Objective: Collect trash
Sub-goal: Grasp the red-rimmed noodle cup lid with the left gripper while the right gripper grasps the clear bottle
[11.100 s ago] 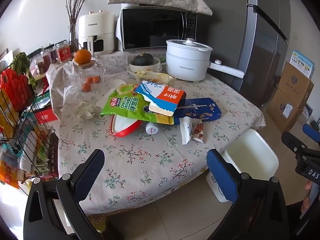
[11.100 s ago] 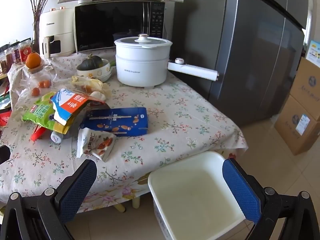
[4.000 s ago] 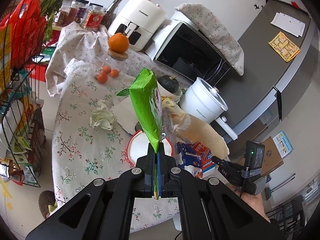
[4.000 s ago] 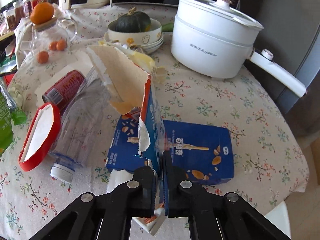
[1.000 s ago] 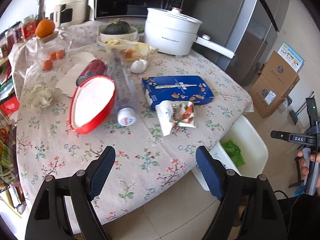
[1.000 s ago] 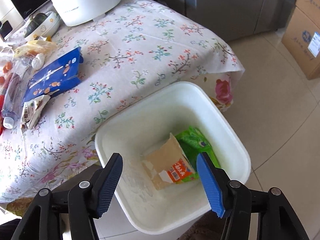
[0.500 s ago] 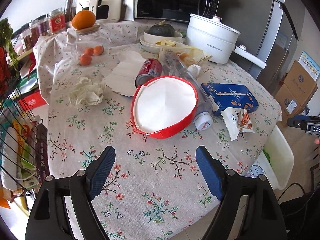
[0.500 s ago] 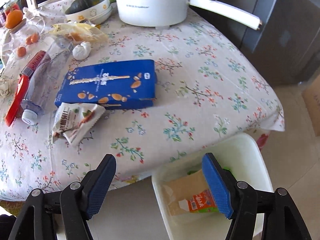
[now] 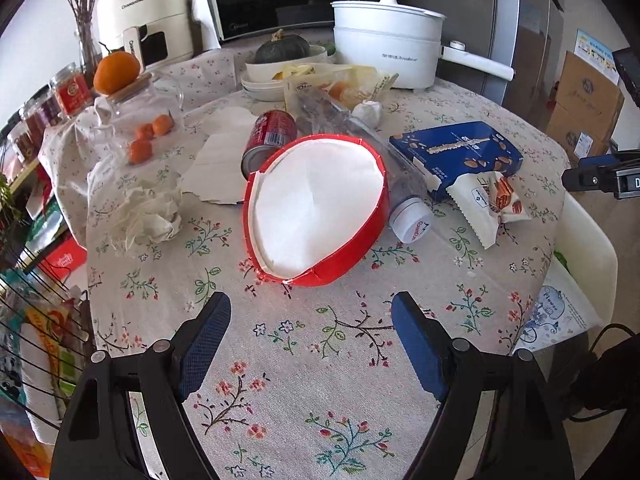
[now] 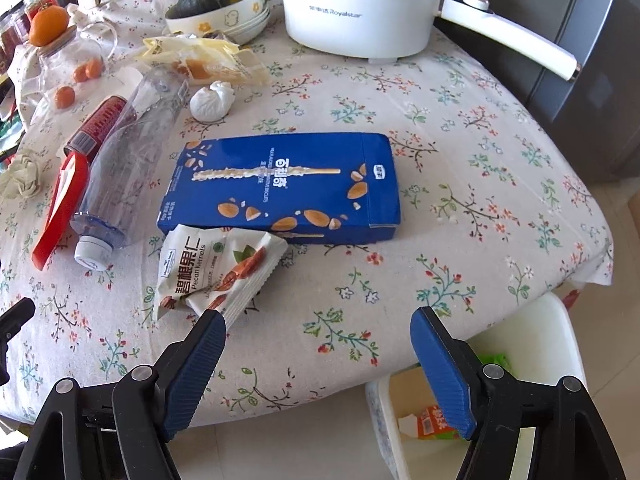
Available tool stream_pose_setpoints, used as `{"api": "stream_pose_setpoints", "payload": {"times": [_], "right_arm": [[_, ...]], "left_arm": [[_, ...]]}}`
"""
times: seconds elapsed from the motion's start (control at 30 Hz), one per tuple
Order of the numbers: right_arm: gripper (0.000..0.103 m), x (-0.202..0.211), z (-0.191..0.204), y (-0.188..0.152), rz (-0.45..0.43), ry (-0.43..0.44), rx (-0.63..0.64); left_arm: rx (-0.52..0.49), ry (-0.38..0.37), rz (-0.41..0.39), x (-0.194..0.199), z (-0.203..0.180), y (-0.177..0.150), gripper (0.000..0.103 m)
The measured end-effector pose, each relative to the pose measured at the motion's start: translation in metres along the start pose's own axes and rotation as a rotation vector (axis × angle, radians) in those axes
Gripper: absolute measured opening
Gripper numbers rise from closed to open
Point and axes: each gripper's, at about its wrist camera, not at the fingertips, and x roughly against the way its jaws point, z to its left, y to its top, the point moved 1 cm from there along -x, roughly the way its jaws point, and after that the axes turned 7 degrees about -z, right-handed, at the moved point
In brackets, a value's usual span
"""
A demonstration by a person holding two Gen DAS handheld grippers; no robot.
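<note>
Trash lies on the floral tablecloth: a red-rimmed paper lid (image 9: 316, 208), a clear plastic bottle (image 9: 384, 176), a red can (image 9: 268, 138), a blue biscuit box (image 10: 284, 188), a white pecan wrapper (image 10: 216, 268) and crumpled tissue (image 9: 148, 208). My left gripper (image 9: 312, 316) hovers open just short of the paper lid, with nothing between its fingers. My right gripper (image 10: 316, 328) is over the table's near edge, jaws opening and empty, its left fingertip beside the pecan wrapper. A white bin (image 10: 560, 332) on the floor holds a green bag and a torn carton.
A white electric pot (image 10: 360, 4) with a long handle, a bowl with a squash (image 10: 216, 4), a glass jar (image 9: 140, 120) topped by an orange, a microwave and an air fryer stand at the back. A wire rack (image 9: 28, 312) is at the left, cardboard boxes (image 9: 588, 100) at the right.
My left gripper has swung left from the table's edge and closed in on the paper lid. My right gripper has moved from above the bin to over the table's edge, jaws widening.
</note>
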Motion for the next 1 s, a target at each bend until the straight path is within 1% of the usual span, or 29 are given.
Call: {"api": "stream_pose_setpoints", "payload": {"times": [0.07, 0.17, 0.23, 0.3, 0.37, 0.4, 0.43, 0.47, 0.5, 0.53, 0.6, 0.7, 0.8, 0.93, 1.0], "right_arm": [[0.08, -0.004, 0.002, 0.0, 0.007, -0.003, 0.005], [0.08, -0.009, 0.005, 0.0, 0.012, -0.012, 0.02], [0.08, -0.011, 0.006, 0.001, 0.015, -0.011, 0.025], [0.08, -0.012, 0.005, 0.002, 0.014, -0.011, 0.02], [0.08, -0.013, 0.003, 0.003, 0.016, -0.008, 0.01], [0.08, -0.013, 0.003, 0.003, 0.018, -0.005, 0.006], [0.08, -0.014, 0.003, 0.003, 0.02, -0.002, 0.004], [0.08, -0.014, 0.003, 0.003, 0.022, 0.0, 0.004], [0.08, -0.014, 0.004, 0.004, 0.023, 0.001, 0.005], [0.08, -0.014, 0.004, 0.004, 0.025, 0.003, 0.005], [0.08, -0.014, 0.006, 0.004, 0.025, 0.007, 0.003], [0.08, -0.013, 0.011, 0.006, 0.019, 0.016, 0.0], [0.08, -0.012, 0.02, 0.01, 0.011, 0.042, -0.003], [0.08, -0.012, 0.039, 0.019, 0.01, 0.13, -0.018], [0.08, -0.018, 0.05, 0.025, 0.029, 0.177, -0.023]], "left_arm": [[-0.02, 0.008, -0.013, -0.003, -0.002, 0.001, 0.084], [-0.045, 0.026, -0.015, -0.009, -0.005, 0.003, 0.078], [-0.066, 0.045, -0.02, -0.013, -0.008, 0.005, 0.073], [-0.096, 0.07, -0.031, -0.021, -0.012, 0.007, 0.071], [-0.129, 0.087, -0.026, -0.031, -0.017, 0.008, 0.063], [-0.146, 0.096, -0.016, -0.037, -0.02, 0.009, 0.056], [-0.163, 0.106, -0.005, -0.042, -0.022, 0.009, 0.045], [-0.175, 0.121, 0.005, -0.045, -0.024, 0.009, 0.039], [-0.181, 0.136, 0.011, -0.047, -0.025, 0.009, 0.031], [-0.174, 0.145, 0.005, -0.046, -0.025, 0.011, 0.024], [-0.133, 0.145, -0.021, -0.037, -0.022, 0.019, 0.017], [-0.014, 0.109, -0.057, -0.018, -0.01, 0.031, 0.016], [0.105, 0.058, -0.067, 0.0, 0.002, 0.037, 0.016], [0.256, 0.0, -0.071, 0.028, 0.02, 0.038, 0.016], [0.315, -0.022, -0.076, 0.042, 0.028, 0.037, 0.016]]}}
